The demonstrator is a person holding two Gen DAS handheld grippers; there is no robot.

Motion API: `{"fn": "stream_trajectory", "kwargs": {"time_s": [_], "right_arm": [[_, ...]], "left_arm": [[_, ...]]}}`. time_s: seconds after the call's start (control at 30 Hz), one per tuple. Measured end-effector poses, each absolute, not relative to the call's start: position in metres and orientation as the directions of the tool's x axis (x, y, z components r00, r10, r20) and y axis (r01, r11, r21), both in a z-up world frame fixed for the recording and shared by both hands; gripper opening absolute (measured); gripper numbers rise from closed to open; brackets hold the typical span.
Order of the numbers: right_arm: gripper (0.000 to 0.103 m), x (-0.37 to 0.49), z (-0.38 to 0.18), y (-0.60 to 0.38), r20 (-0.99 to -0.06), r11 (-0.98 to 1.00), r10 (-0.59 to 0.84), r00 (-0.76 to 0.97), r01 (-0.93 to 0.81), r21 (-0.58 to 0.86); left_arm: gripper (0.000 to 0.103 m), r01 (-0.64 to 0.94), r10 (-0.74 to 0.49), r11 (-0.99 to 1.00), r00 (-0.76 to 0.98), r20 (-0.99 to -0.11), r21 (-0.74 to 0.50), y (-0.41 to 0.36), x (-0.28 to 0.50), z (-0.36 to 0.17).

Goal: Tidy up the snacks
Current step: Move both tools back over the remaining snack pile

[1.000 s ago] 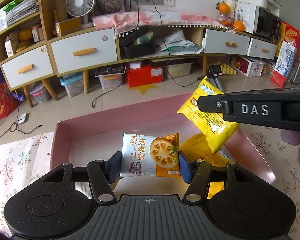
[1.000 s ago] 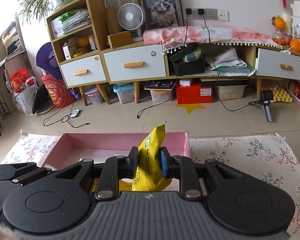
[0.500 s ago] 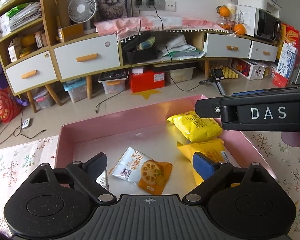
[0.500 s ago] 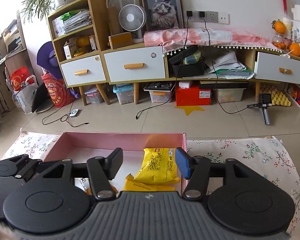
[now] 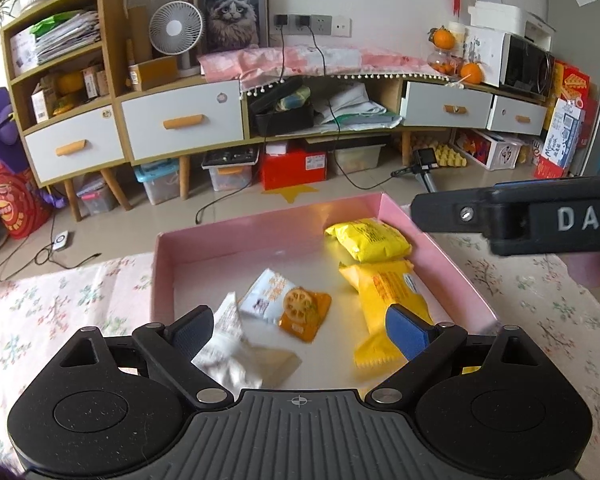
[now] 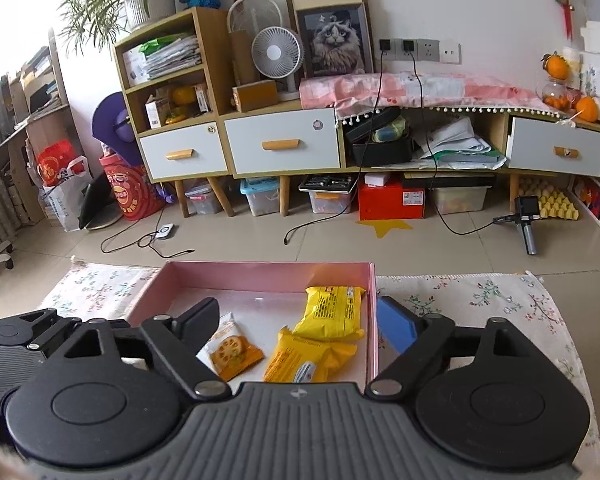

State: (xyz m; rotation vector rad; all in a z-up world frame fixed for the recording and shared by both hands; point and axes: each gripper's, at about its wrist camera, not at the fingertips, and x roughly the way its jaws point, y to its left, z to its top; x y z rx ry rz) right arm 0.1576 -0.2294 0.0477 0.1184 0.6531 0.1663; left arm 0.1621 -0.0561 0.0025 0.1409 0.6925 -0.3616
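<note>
A pink box (image 5: 268,220) (image 6: 260,276) sits on a floral cloth. Inside lie a biscuit packet with a lotus-root picture (image 5: 286,302) (image 6: 232,354), a white packet (image 5: 236,352) at the near left, and two yellow packets, one far (image 5: 366,238) (image 6: 330,312) and one near (image 5: 388,296) (image 6: 306,360). My left gripper (image 5: 298,330) is open and empty above the box's near edge. My right gripper (image 6: 298,322) is open and empty over the box; its side shows at the right of the left wrist view (image 5: 516,214).
The floral cloth (image 5: 60,304) (image 6: 480,300) covers the table on both sides of the box. Beyond the table's far edge is floor with cables, storage bins and a low cabinet (image 6: 284,144).
Both grippers opened and let go. The biscuit packet and the yellow packet dropped into the box, and both grippers drew back and up.
</note>
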Motion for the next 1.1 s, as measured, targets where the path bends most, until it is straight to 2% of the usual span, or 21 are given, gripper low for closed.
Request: {"fn": "stream_trajectory", "kwargs": {"time_s": [0.47, 0.67, 1.1], "right_arm": [[0.097, 0.113, 0.057, -0.221, -0.585, 0.976, 0.210, 0.783, -0.139, 0.165], [0.100, 0.095, 0.054, -0.217, -0.589, 0.976, 0.215, 0.779, -0.141, 0.169], [0.102, 0.064, 0.031, -0.209, -0.612, 0.976, 0.215, 0.761, -0.145, 0.162]], "left_arm": [[0.097, 0.354, -0.260, 0.935, 0.710, -0.655, 0.013, -0.026, 0.102, 0.008], [0.098, 0.348, -0.265, 0.938, 0.698, -0.665, -0.008, -0.013, 0.082, 0.001], [0.098, 0.344, -0.218, 0.938, 0.682, -0.698, 0.044, 0.012, 0.058, -0.028]]}}
